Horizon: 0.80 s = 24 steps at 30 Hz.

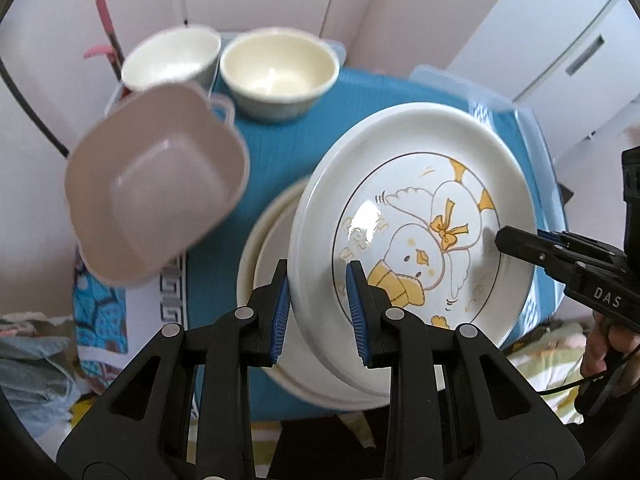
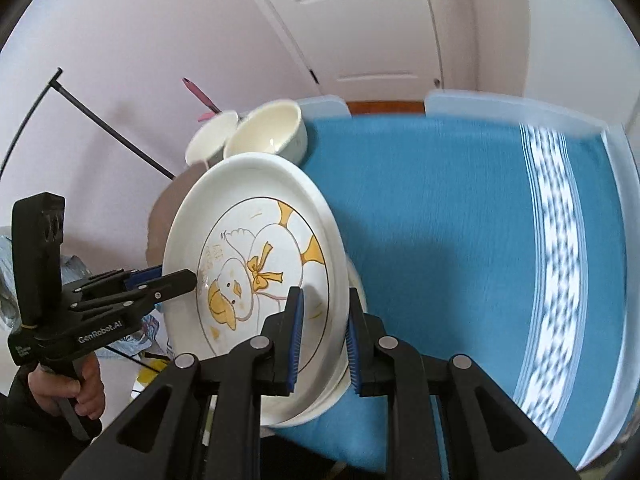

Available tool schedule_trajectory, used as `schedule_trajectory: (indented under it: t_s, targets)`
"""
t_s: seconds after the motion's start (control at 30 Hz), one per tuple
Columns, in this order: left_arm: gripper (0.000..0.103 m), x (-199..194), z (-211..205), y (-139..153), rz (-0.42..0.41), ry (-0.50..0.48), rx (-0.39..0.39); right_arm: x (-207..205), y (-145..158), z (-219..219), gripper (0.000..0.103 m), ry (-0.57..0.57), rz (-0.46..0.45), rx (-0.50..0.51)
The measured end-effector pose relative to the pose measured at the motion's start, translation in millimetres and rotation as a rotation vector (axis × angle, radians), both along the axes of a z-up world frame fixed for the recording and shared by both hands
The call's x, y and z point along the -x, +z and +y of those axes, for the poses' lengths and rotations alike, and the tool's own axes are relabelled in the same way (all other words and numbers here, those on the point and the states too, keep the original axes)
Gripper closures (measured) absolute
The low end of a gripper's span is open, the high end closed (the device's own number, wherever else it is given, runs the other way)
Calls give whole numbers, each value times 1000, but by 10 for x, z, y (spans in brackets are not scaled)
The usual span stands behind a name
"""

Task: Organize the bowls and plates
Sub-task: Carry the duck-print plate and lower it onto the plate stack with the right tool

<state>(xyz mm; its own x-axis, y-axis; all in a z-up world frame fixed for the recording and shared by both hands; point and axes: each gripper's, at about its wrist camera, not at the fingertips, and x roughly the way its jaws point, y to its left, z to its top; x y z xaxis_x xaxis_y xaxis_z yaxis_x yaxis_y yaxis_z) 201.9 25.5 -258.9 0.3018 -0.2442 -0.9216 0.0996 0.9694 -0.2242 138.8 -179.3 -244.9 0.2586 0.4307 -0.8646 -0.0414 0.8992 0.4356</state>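
A white plate with a yellow duck drawing (image 1: 420, 208) (image 2: 256, 240) hangs tilted above the blue-clothed table, held from both sides. My left gripper (image 1: 318, 280) (image 2: 188, 278) is shut on its near-left rim. My right gripper (image 2: 325, 300) (image 1: 504, 238) is shut on the opposite rim. Under the plate a cream plate (image 1: 264, 248) lies on the cloth, mostly hidden. A pink square bowl (image 1: 160, 196) sits at the table's left. Two cream bowls (image 1: 280, 68) (image 1: 172, 58) stand at the far left corner, also seen in the right wrist view (image 2: 268, 132) (image 2: 210, 136).
The blue cloth (image 2: 440, 220) has a white patterned stripe (image 2: 556, 240) on its right. Translucent plastic pieces (image 2: 500, 108) line the far edge. A pink stick (image 1: 106, 28) stands by the wall behind the bowls. A person's hand (image 2: 68, 388) grips the left gripper's handle.
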Motion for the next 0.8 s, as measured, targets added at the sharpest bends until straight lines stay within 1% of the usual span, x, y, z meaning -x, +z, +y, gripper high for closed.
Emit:
schedule_trajectory:
  t_s: [0.1, 0.2, 0.37, 0.47, 0.5, 0.57, 0.8]
  targets:
    - [78, 46, 6, -160, 29, -8, 0, 87, -93, 105, 85, -4, 25, 39]
    - [78, 78, 14, -277, 49, -18, -7, 82, -152, 174, 85, 4, 26, 74]
    - [79, 41, -46, -394, 47, -24, -48, 39, -232, 266, 85, 18, 17, 110]
    - [79, 21, -97, -425, 36, -30, -80, 2, -290, 330, 85, 32, 11, 129]
    - [79, 13, -115, -445, 32, -33, -94, 60, -294, 338, 85, 35, 9, 132]
    - [79, 37, -163, -434, 18, -38, -116, 67, -306, 291, 85, 36, 11, 134]
    - [79, 58, -342, -420, -36, -71, -229, 55, -355, 309, 85, 74, 3, 172]
